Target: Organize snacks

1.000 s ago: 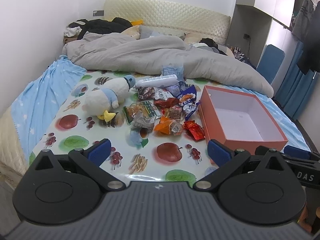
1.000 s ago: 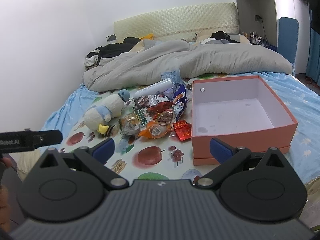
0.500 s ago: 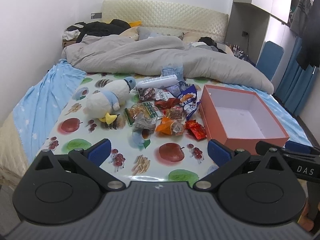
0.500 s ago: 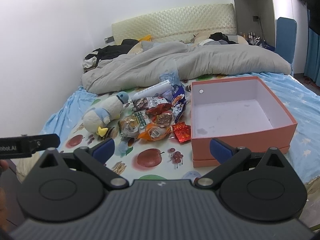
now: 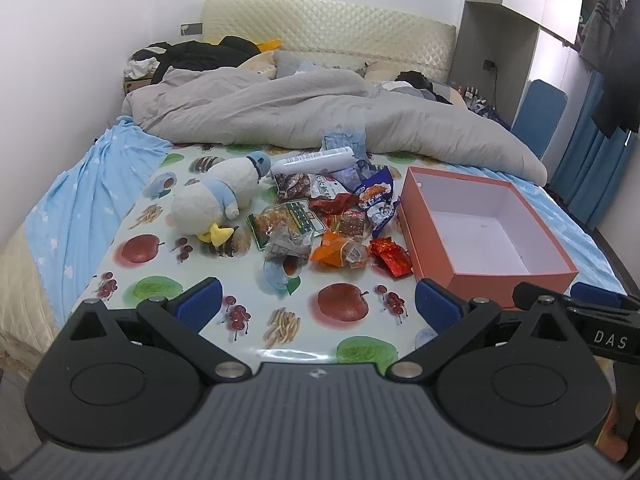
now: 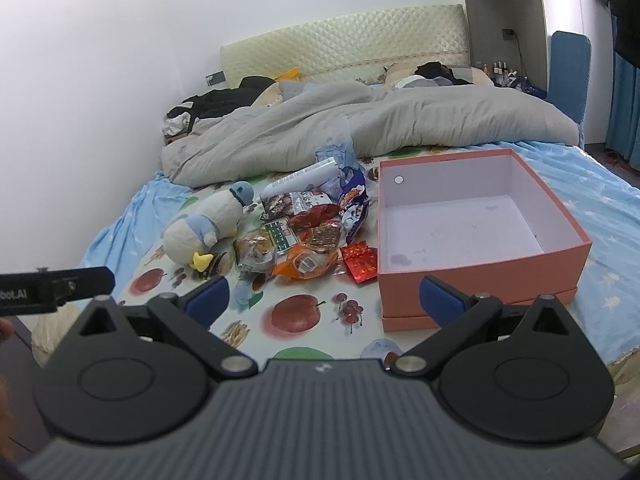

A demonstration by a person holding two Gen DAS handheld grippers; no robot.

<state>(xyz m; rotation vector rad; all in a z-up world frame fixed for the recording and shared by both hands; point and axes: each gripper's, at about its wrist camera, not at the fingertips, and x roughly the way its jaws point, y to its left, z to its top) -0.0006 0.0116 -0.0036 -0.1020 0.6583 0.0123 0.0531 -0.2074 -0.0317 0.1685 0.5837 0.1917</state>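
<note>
A pile of snack packets [image 5: 328, 216] lies on a fruit-print mat [image 5: 240, 320] on the bed; it also shows in the right wrist view [image 6: 312, 236]. An open, empty orange box [image 5: 480, 228] sits to the right of the pile and shows in the right wrist view [image 6: 472, 232] too. My left gripper [image 5: 316, 304] is open and empty, held back at the mat's near edge. My right gripper [image 6: 324, 300] is open and empty, in front of the box's near left corner.
A plush penguin [image 5: 216, 204] lies left of the snacks. A grey duvet [image 5: 320, 116] is bunched behind them. A white tube [image 5: 312, 160] lies at the pile's far side. Blue sheet [image 5: 80, 200] covers the bed's left side. A blue chair [image 5: 538, 116] stands at right.
Both grippers have pulled back and lifted slightly, so the bed scene sits a little farther off. Nothing on the mat has moved.
</note>
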